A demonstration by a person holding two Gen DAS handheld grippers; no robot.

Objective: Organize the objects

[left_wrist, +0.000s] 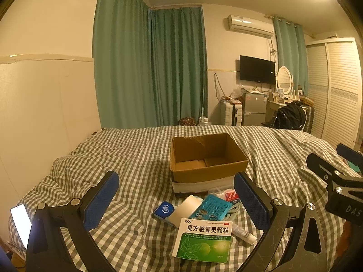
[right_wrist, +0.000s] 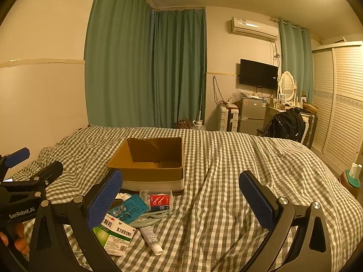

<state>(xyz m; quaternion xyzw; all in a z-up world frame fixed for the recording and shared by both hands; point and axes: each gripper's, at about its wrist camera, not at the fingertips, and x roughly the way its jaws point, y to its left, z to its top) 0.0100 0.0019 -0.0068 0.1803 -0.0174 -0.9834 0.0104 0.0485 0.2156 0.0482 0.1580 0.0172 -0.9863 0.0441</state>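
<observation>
Both sets of jaws are standing wide apart and gripping nothing as a person is holding two handheld grippers over a bed. The left gripper [left_wrist: 175, 201] is hanging directly above a small heap of household items, its blue, finely ribbed pads framing them, seemingly lining up a first pick. The right gripper [right_wrist: 181, 201] is hovering just to the right of the same heap, over bare bedding, probably waiting its turn.

The heap is lying loose on the soft, wrinkled green-and-white checked quilt [right_wrist: 226, 158]: a flat glossy green-and-white medicine box [left_wrist: 203, 240], a teal foil blister pack [left_wrist: 212, 208], a slim white tube [right_wrist: 150, 238], a clear plastic case holding a red card [right_wrist: 158, 200] and a small blue packet [left_wrist: 164, 209].

Just beyond them, touching the heap's far edge, an open corrugated cardboard box [left_wrist: 204, 172] is sitting empty, its rigid brown walls upright, evidently placed close as the destination. Sorting appears not yet begun.
</observation>
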